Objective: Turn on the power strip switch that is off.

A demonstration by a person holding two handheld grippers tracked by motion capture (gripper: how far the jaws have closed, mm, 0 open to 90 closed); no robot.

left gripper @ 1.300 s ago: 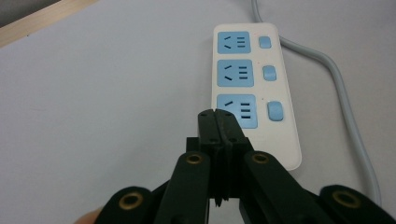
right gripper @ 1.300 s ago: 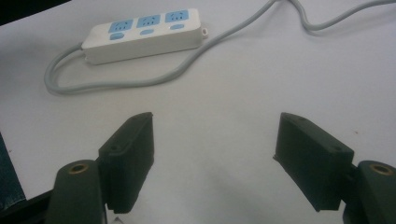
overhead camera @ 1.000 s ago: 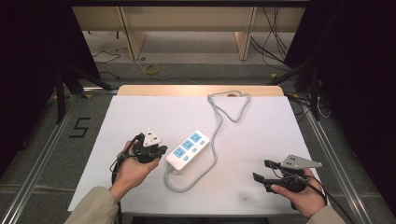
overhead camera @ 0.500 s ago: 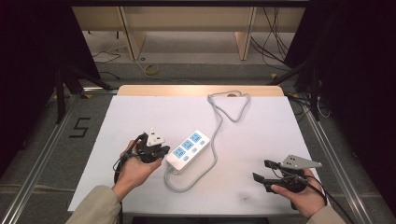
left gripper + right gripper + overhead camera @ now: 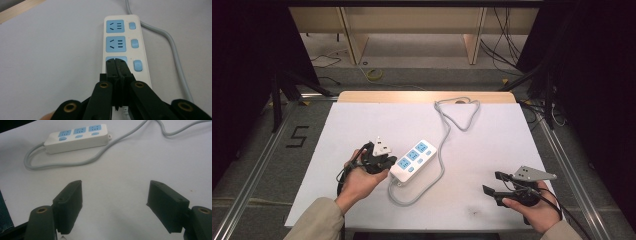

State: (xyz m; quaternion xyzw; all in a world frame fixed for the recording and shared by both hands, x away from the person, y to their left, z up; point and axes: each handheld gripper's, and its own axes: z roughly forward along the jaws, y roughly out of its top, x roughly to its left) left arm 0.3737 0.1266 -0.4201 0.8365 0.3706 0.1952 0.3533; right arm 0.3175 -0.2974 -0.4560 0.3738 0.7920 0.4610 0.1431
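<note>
1. so, the white table (image 5: 362, 125) carries my landmark, the power strip (image 5: 414, 159), lying slantwise near its middle.
2. its grey cord (image 5: 443, 150) loops off the strip's near end and runs away past its far end.
3. my right gripper (image 5: 491, 183) rests well apart from the strip, toward the near right, jaws spread wide with nothing between.
4. my left gripper (image 5: 116, 65) sits over the strip's nearest blue socket (image 5: 123, 59), jaws pressed together on nothing.
5. i judge the step is pressing that end's switch (image 5: 137, 65): slide the tips sideways onto the button, push straight down, and keep the strip from skidding.
</note>
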